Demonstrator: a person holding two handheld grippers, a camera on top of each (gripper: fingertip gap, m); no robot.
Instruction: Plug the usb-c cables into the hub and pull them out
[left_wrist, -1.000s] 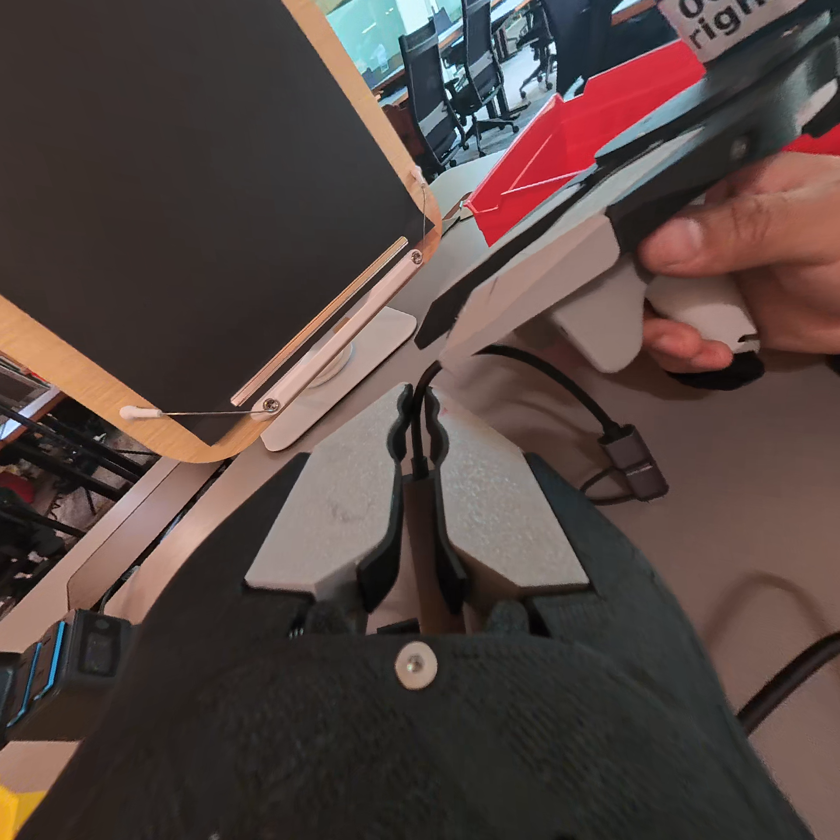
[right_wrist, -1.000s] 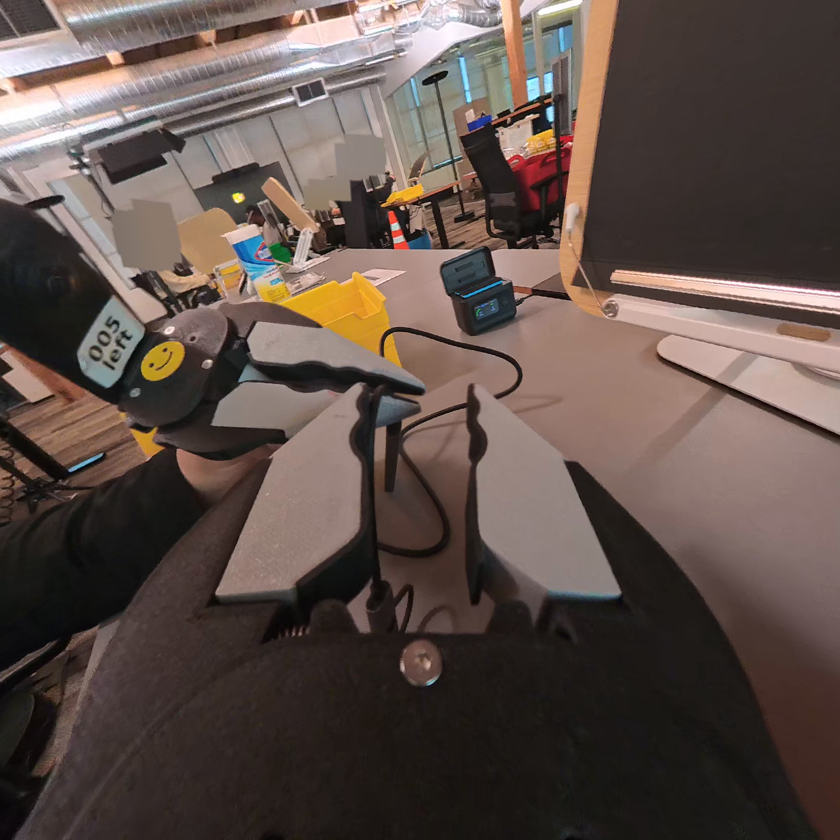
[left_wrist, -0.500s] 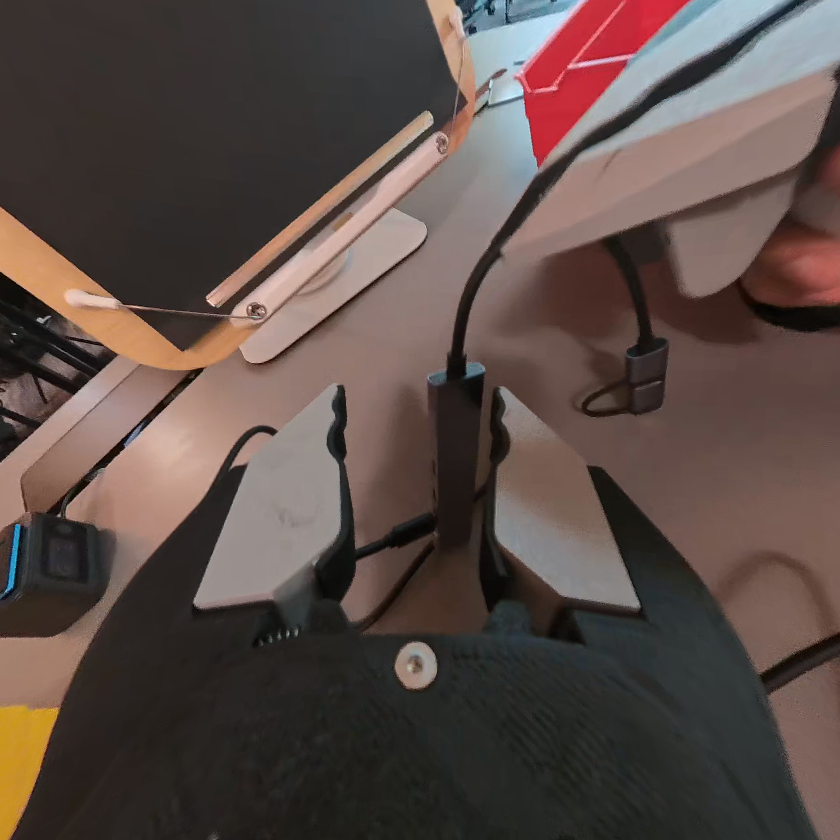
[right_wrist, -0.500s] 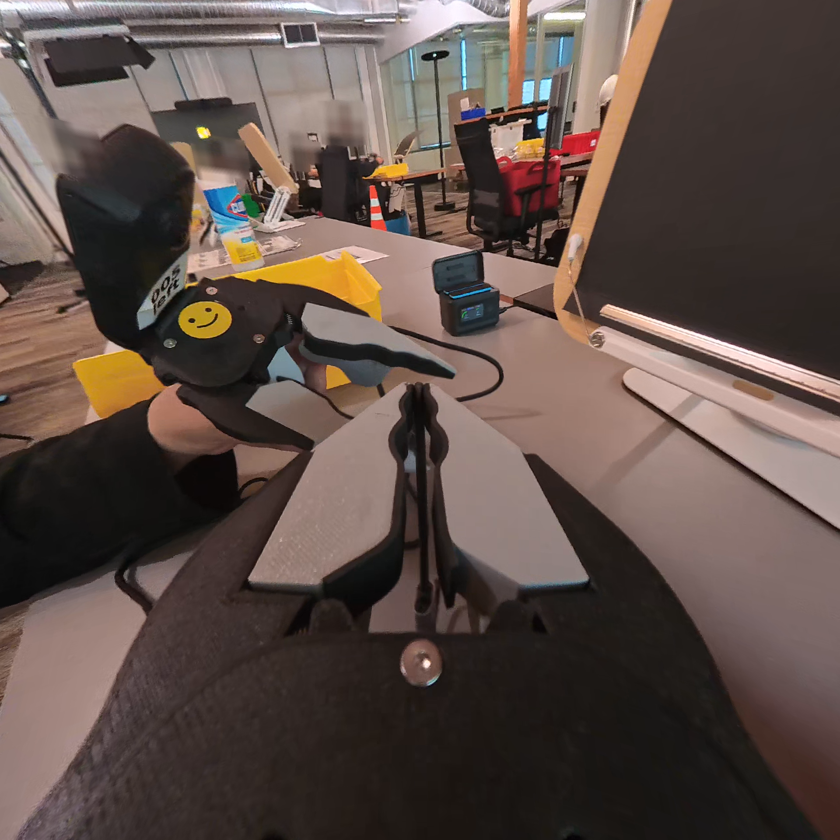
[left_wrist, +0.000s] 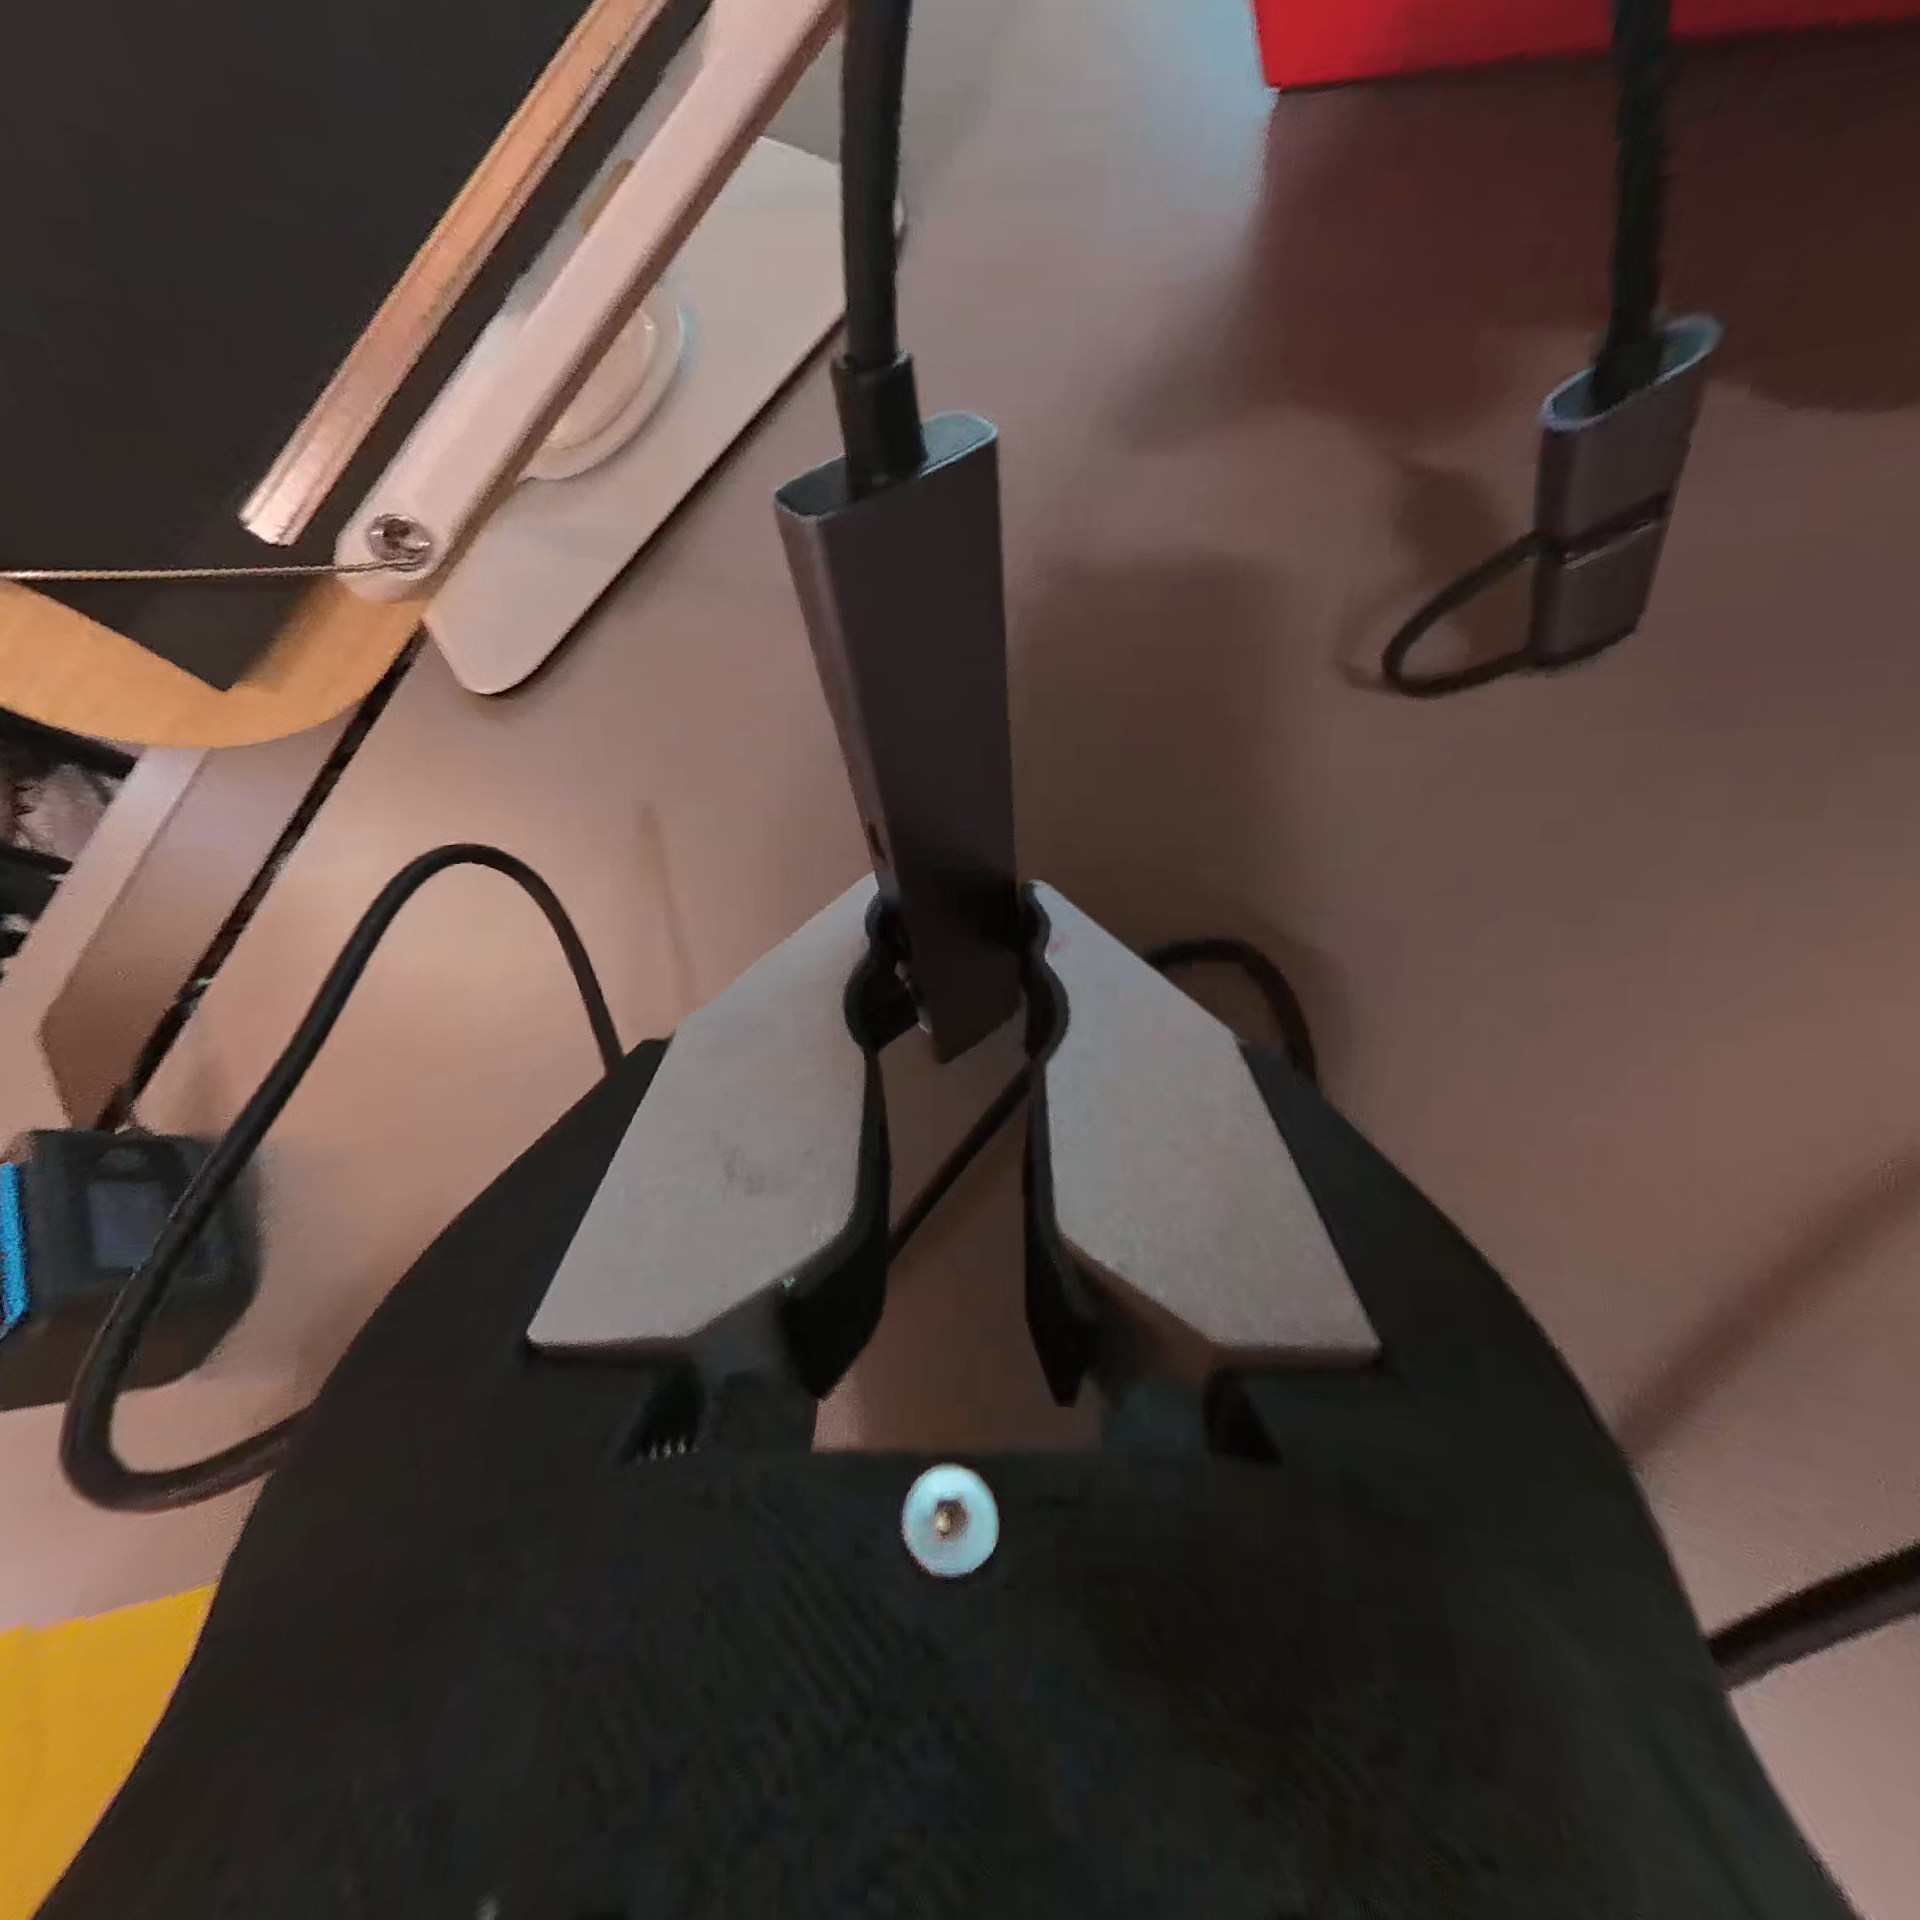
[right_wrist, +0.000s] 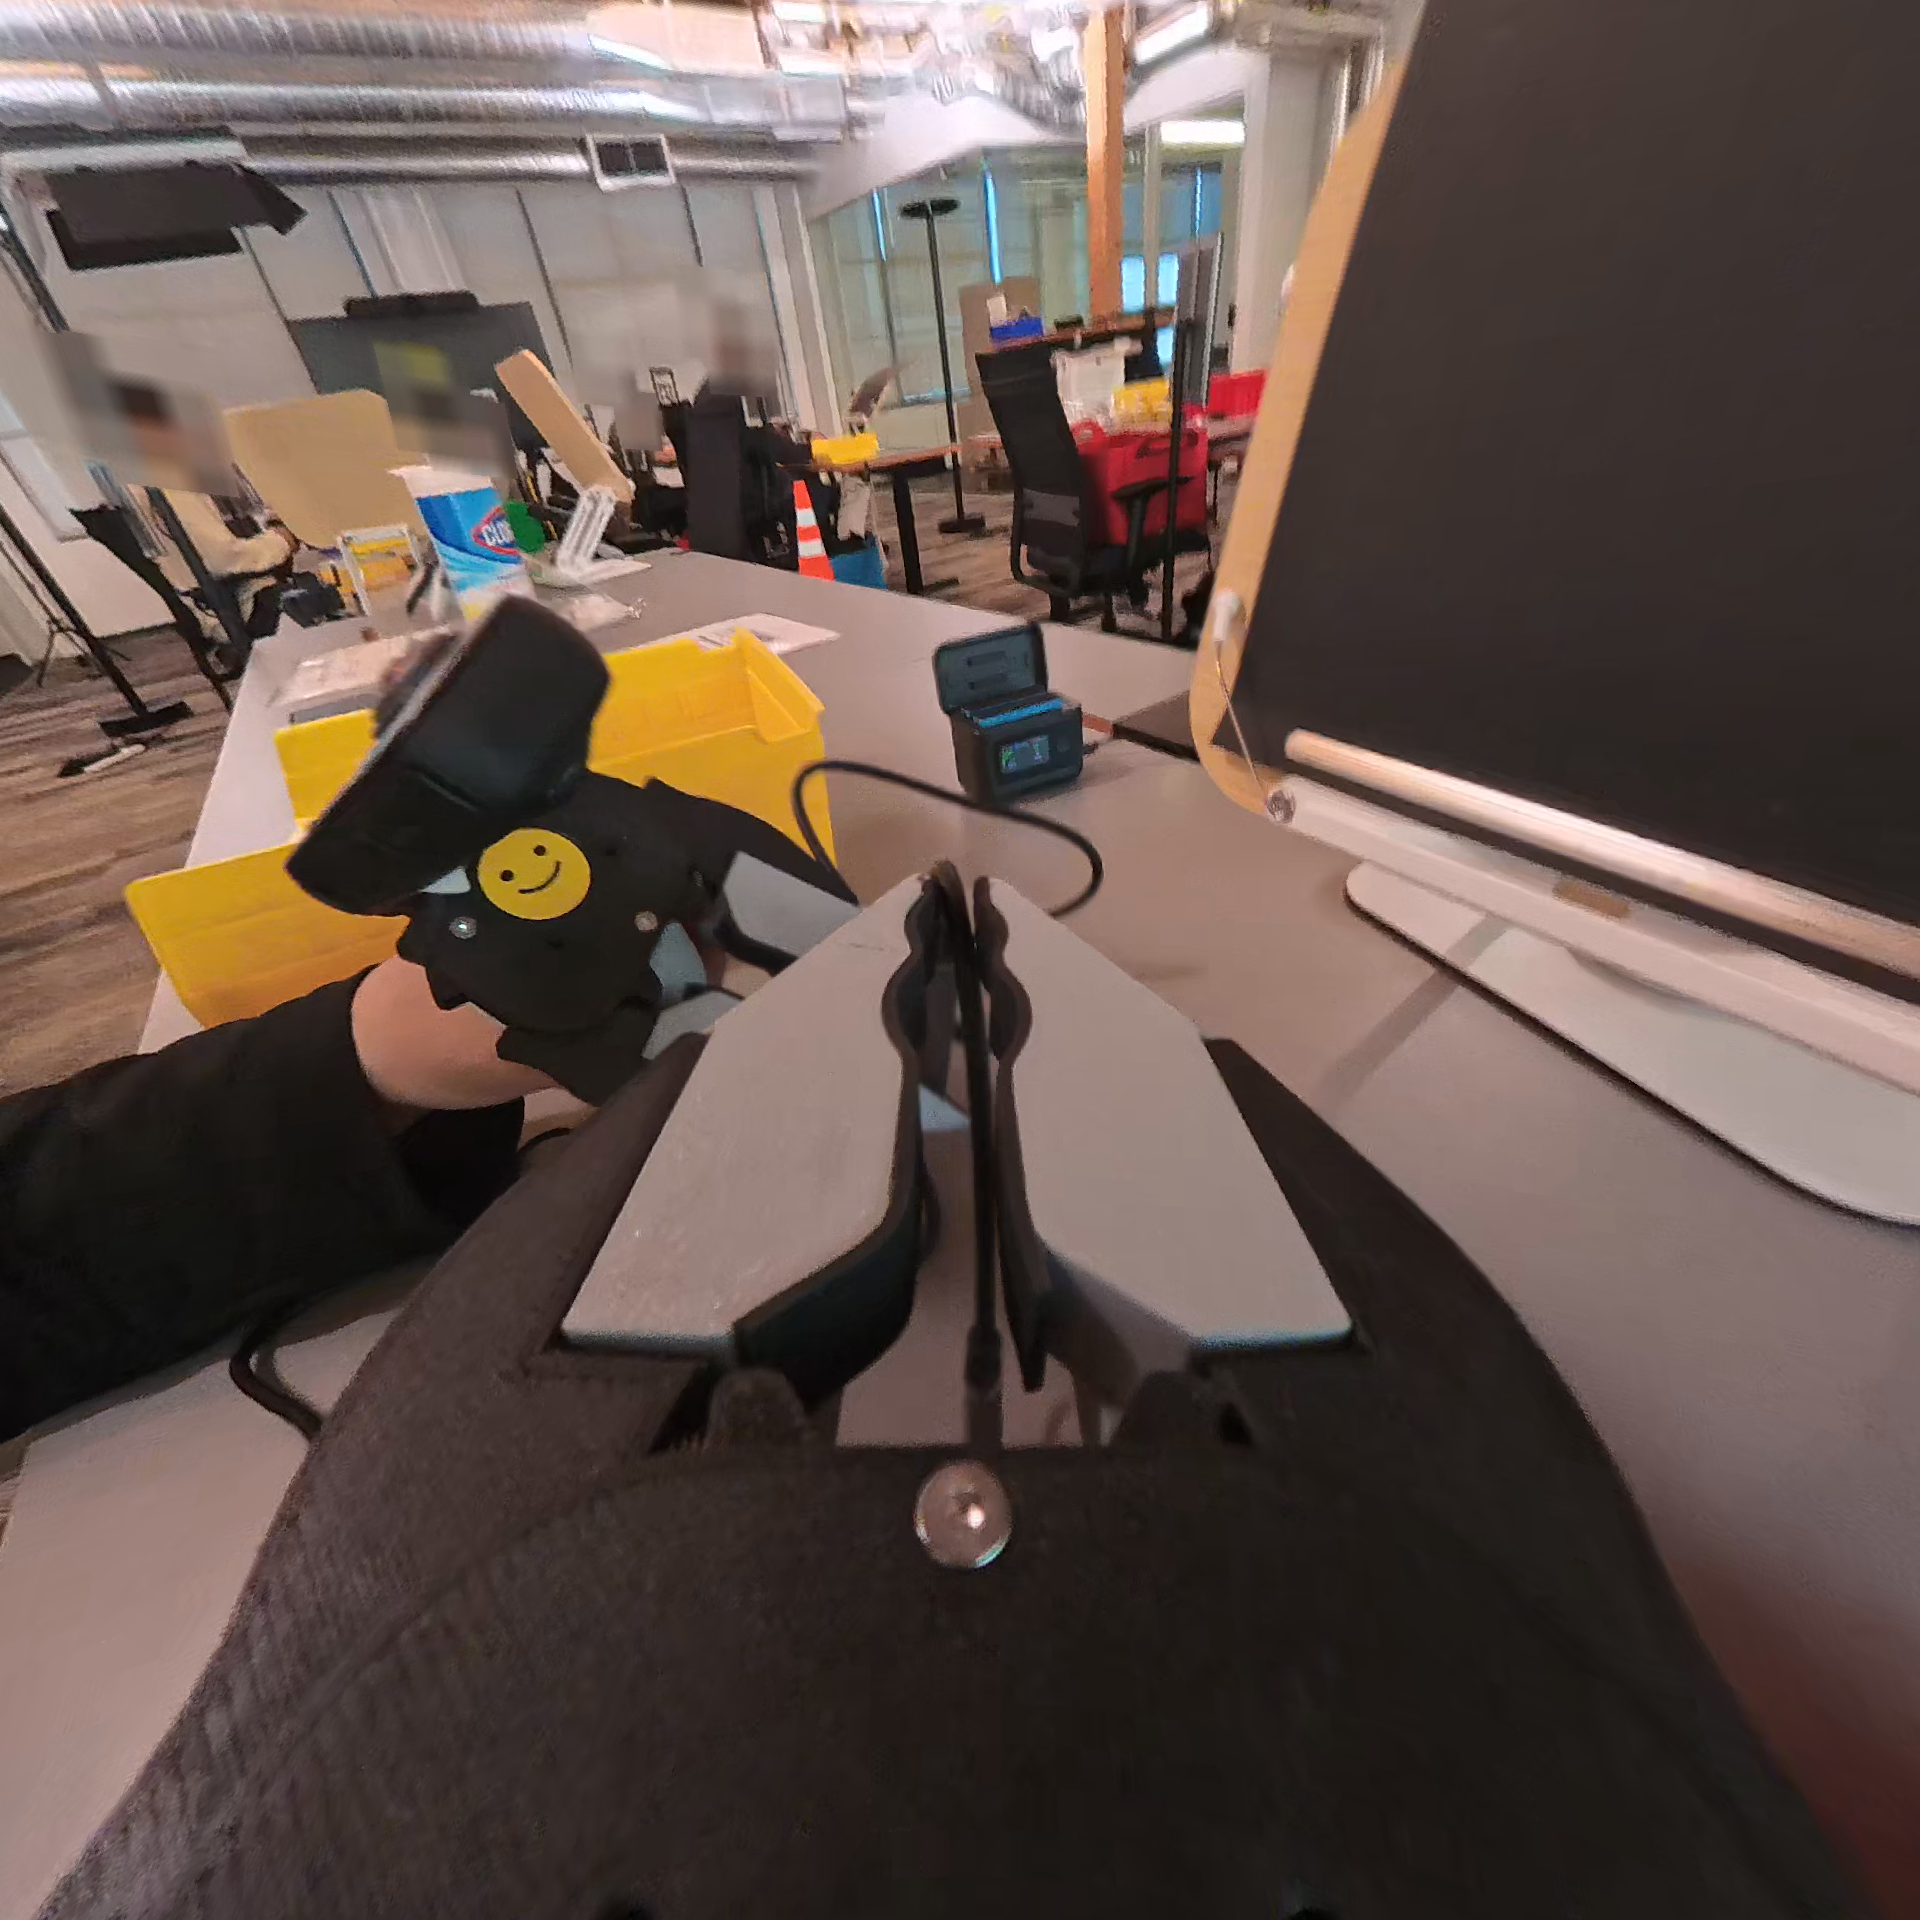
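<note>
Where grey desk (right_wrist: 1507, 1195) meets open office: left gripper (left_wrist: 951, 940) clamped on hub (left_wrist: 914, 665); right gripper (right_wrist: 961, 904) pinching thin cable (right_wrist: 977, 1122).

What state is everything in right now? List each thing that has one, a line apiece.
left gripper, jaws shut on the hub.
hub, pinched at its near end, thick lead attached at the far end.
right gripper, jaws shut on a black cable.
black cable, clamped lengthwise between the jaws.
grey adapter, ungripped, its own lead attached.
charging case, lid open, screen lit.
monitor, screen dark.
</note>
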